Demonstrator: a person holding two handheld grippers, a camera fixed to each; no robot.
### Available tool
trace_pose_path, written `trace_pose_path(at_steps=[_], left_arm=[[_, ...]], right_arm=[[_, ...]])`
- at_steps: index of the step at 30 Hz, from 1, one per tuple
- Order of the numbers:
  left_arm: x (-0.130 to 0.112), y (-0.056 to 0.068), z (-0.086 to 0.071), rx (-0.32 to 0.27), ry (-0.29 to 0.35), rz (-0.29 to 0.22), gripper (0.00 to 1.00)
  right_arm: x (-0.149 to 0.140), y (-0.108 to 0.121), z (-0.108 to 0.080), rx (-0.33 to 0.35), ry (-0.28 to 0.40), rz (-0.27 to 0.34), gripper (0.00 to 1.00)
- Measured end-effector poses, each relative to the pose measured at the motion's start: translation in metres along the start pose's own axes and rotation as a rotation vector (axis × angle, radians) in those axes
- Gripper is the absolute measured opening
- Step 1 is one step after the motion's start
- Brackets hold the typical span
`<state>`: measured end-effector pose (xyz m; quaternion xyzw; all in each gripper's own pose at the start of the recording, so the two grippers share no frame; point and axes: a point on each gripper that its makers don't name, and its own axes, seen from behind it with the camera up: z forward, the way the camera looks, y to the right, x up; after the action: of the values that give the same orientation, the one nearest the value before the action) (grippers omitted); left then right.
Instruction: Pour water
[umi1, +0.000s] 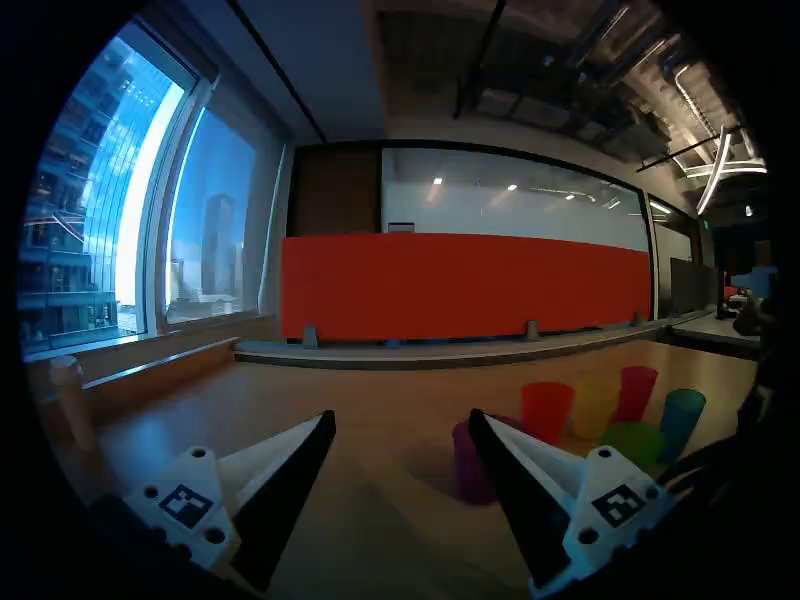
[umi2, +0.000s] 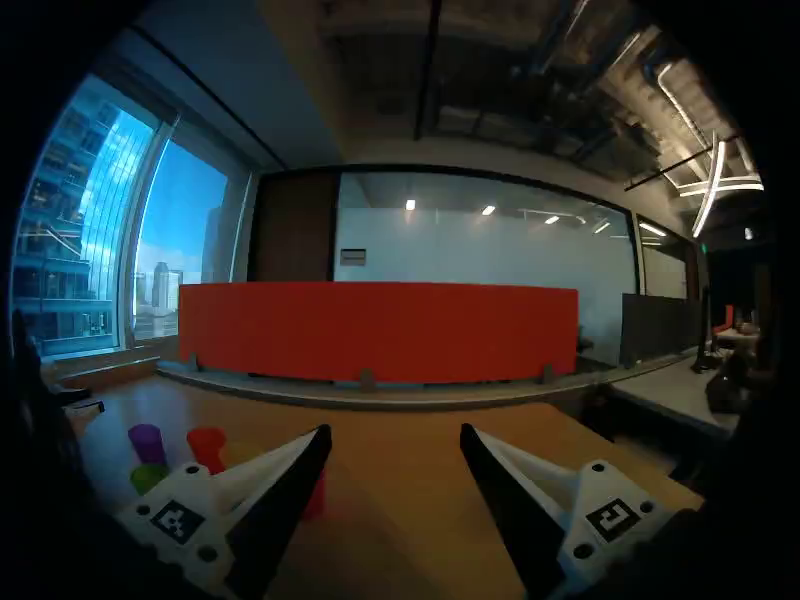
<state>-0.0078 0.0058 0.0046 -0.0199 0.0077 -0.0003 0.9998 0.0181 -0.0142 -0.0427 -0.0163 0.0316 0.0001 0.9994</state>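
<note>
Here the left hand-held gripper (umi1: 401, 416) gapes near coloured cups (umi1: 547, 408).

Premises: open-plan office on a high floor. A red desk partition (umi1: 460, 285) stands at 12 o'clock along the far edge of a wooden desktop (umi1: 400, 400), with a glass-walled room (umi1: 510, 200) behind it. Exposed ceiling ducts (umi1: 620, 90) run at 1 o'clock. Tall windows (umi1: 120, 230) at 9 o'clock face city towers.

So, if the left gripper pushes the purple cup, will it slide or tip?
The purple cup looks like thin plastic, so it is probably light and quick to slide on the smooth table. It seems taller than wide, so a high push may tip it.
</note>
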Motion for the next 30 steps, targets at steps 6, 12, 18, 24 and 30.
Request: trace_pose_path(at_steps=[6, 12, 18, 24, 30], left_arm=[[0.000, 0.000, 0.001, 0.000, 0.000, 0.001, 0.99], [0.000, 0.000, 0.000, 0.000, 0.000, 0.001, 0.99], [0.000, 0.000, 0.000, 0.000, 0.000, 0.001, 1.00], [-0.001, 0.000, 0.000, 0.000, 0.000, 0.001, 0.99], [-0.001, 0.000, 0.000, 0.000, 0.000, 0.001, 0.99]], right_arm=[[-0.002, 0.003, 0.000, -0.002, 0.016, -0.027, 0.99], [-0.009, 0.006, 0.002, -0.013, 0.034, -0.058, 0.99], [-0.023, 0.006, 0.012, -0.024, 0.040, -0.074, 0.99], [-0.039, 0.000, 0.023, -0.021, 0.046, -0.068, 0.99], [-0.056, -0.001, 0.033, -0.011, 0.031, -0.029, 0.99]])
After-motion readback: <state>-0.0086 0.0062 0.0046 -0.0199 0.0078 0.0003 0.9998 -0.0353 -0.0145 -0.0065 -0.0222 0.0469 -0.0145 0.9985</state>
